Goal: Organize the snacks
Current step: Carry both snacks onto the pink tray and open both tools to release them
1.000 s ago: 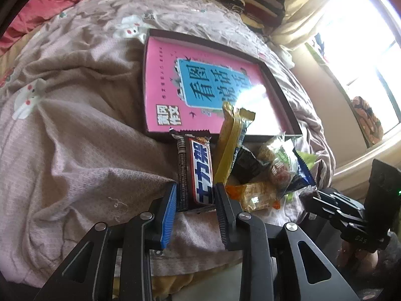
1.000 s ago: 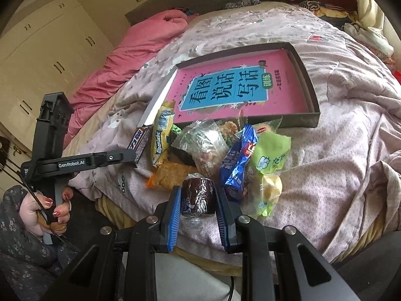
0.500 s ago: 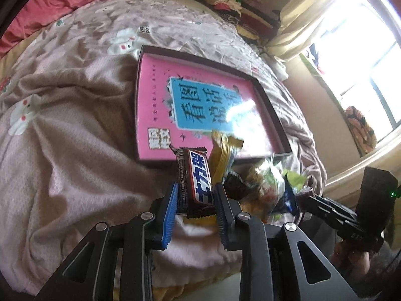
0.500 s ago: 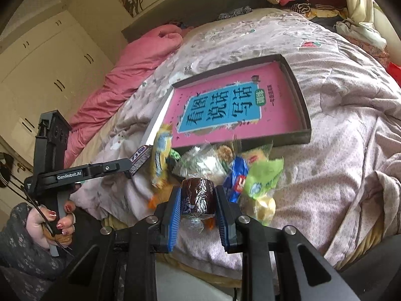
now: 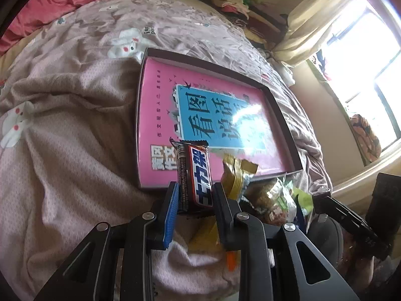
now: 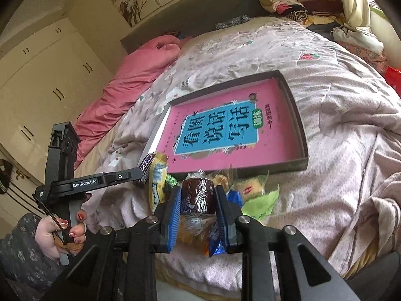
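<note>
Left gripper fingers clamp a dark chocolate bar, its long axis pointing ahead toward the shallow pink-lined tray on the bed. Right gripper fingers hold a brown wrapped roll, the tray beyond the snack pile.

Right claw clamped on a dark brown wrapped snack, blue pads pressing both its sides. Just beyond, a heap of snack packets on the pale floral bedspread. Behind the heap, a shallow dark tray lined with a pink and blue printed sheet. At left, left claw gripping a chocolate bar, a hand with painted nails around its handle. Pink quilt and cream wardrobe farther back.
</note>
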A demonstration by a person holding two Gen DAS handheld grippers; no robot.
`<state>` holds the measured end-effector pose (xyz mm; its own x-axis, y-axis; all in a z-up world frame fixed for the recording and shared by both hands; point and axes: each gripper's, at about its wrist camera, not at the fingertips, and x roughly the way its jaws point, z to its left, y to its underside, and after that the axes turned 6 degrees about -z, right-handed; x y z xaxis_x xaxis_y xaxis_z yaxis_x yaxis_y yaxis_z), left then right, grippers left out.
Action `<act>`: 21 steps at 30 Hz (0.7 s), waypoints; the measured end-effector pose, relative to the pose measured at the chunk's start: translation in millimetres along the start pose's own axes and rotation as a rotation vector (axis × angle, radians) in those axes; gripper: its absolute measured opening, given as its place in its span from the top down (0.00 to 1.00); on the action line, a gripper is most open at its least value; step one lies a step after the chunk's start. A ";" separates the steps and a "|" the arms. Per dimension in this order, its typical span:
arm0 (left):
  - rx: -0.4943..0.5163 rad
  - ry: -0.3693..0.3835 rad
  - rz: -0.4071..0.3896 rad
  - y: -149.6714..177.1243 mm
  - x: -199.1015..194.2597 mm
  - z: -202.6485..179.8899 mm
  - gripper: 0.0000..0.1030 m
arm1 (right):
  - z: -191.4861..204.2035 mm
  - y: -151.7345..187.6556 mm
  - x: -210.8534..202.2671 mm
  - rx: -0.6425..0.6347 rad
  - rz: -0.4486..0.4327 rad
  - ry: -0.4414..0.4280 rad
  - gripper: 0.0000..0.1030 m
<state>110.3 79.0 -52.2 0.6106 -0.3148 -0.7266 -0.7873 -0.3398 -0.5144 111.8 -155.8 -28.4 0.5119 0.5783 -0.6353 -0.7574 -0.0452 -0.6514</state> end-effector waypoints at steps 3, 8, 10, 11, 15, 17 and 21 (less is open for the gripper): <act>0.000 -0.007 -0.002 -4.4 3.6 -0.1 0.73 | -2.9 -5.3 0.7 0.004 -0.011 0.012 0.74; 0.005 -0.022 -0.003 -12.5 11.1 -1.5 0.73 | -12.7 -10.9 2.3 0.007 -0.027 0.038 0.74; 0.009 -0.034 0.002 -14.7 15.2 -2.2 0.73 | -16.9 -14.2 4.2 0.009 -0.034 0.052 0.74; 0.009 -0.036 0.004 -15.4 17.4 -2.0 0.73 | -19.8 -16.5 5.8 0.008 -0.038 0.062 0.74; -0.005 -0.044 0.025 -16.1 29.8 2.3 0.75 | -29.5 -26.3 15.1 0.006 -0.044 0.093 0.74; -0.007 -0.045 0.027 -16.9 33.4 2.9 0.75 | -34.6 -31.4 19.4 0.012 -0.047 0.103 0.74; 0.005 -0.058 0.030 -21.6 39.9 1.7 0.75 | -44.4 -42.0 28.9 0.029 -0.054 0.116 0.74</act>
<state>151.6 75.3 -70.9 0.5812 -0.2723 -0.7669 -0.8055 -0.3266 -0.4945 176.5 -173.4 -37.8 0.5944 0.4811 -0.6444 -0.7381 0.0083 -0.6746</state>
